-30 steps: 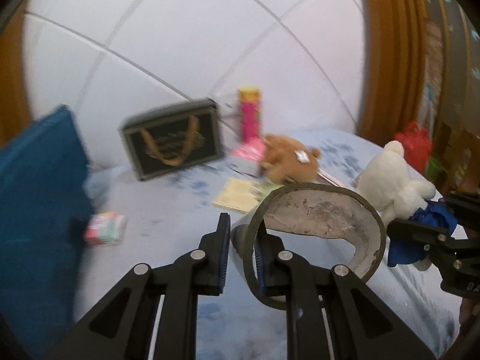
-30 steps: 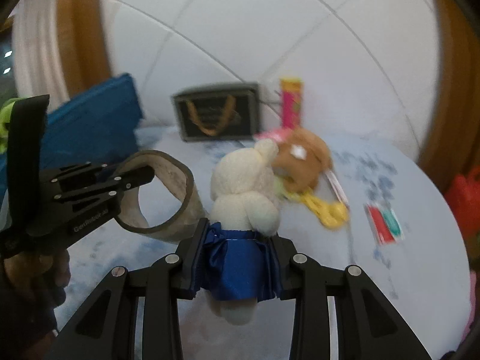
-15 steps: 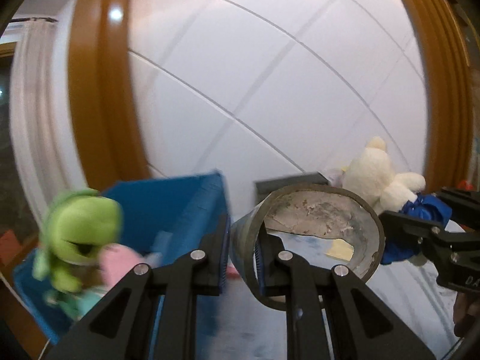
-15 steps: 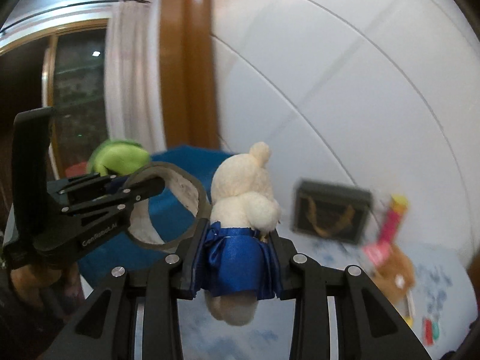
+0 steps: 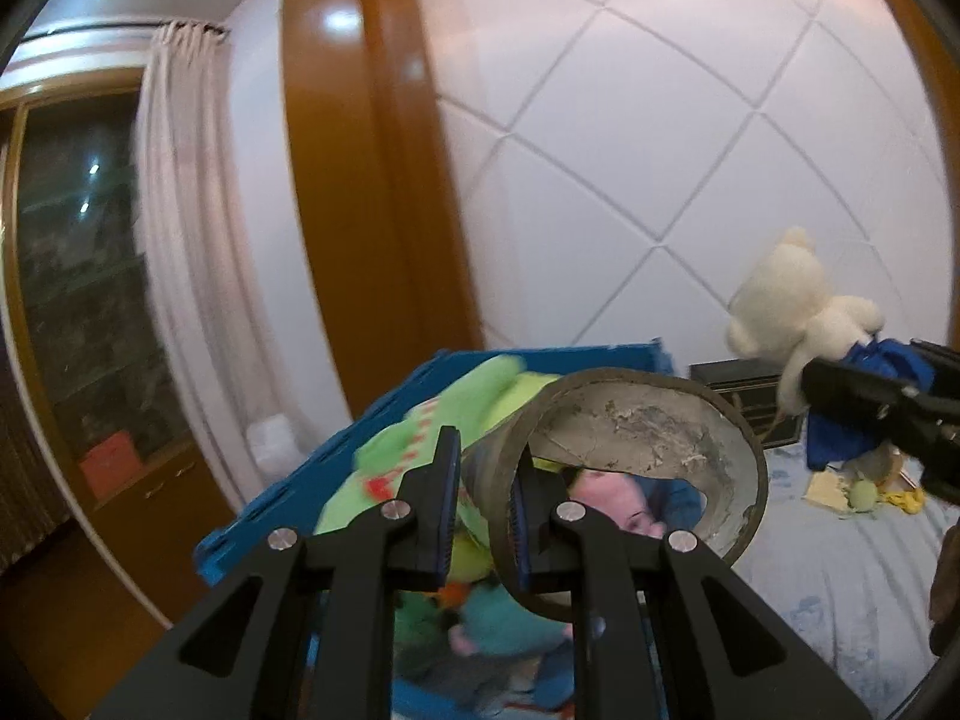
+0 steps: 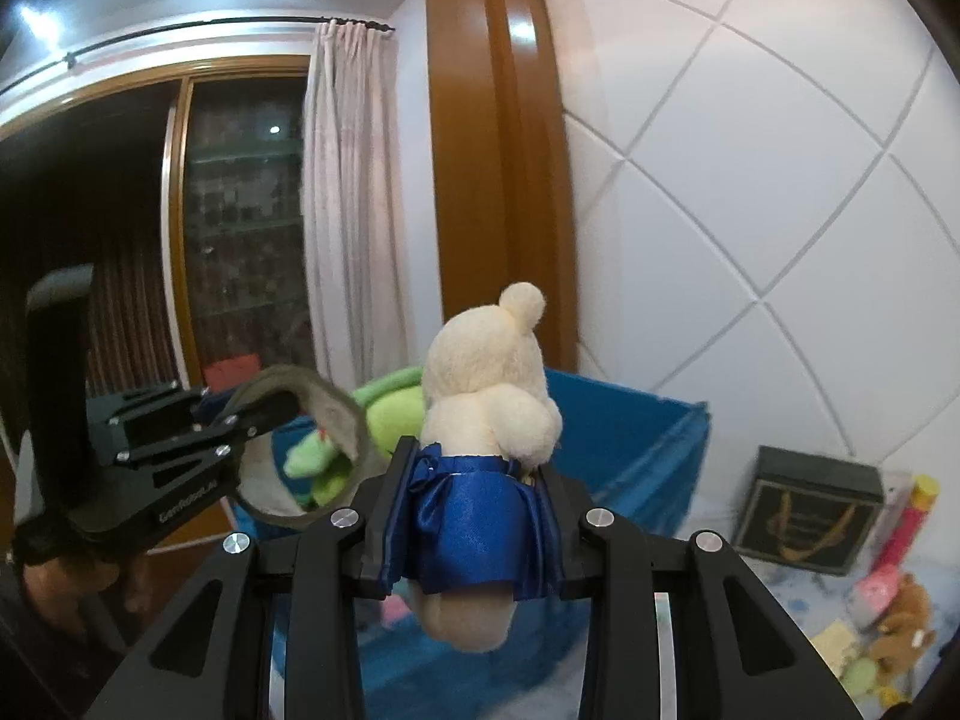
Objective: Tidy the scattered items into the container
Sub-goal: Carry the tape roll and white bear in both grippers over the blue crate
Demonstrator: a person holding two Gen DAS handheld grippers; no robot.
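Observation:
My left gripper [image 5: 483, 495] is shut on the wall of a grey-brown tape ring [image 5: 648, 420], held in the air over the blue bin [image 5: 312, 492]. The ring [image 6: 312, 414] and left gripper [image 6: 240, 426] also show at the left of the right wrist view. My right gripper [image 6: 471, 483] is shut on a cream teddy bear in a blue satin skirt [image 6: 486, 396], upright in front of the blue bin [image 6: 630, 426]. That bear [image 5: 786, 300] hangs at the right of the left wrist view. A green plush toy [image 5: 432, 426] and other soft toys lie in the bin.
On the pale blue bedsheet [image 5: 840, 576] remain a black gift box [image 6: 810, 516], a pink tube [image 6: 912, 516], a brown bear [image 6: 900, 630] and small yellow scraps [image 5: 858, 492]. A white padded wall, a wooden post [image 6: 498, 150], a curtain and a dark cabinet stand behind.
Both grippers swung left and upward from the bed to the blue bin, still carrying the tape ring and the bear. The bin with the green plush now fills the lower view.

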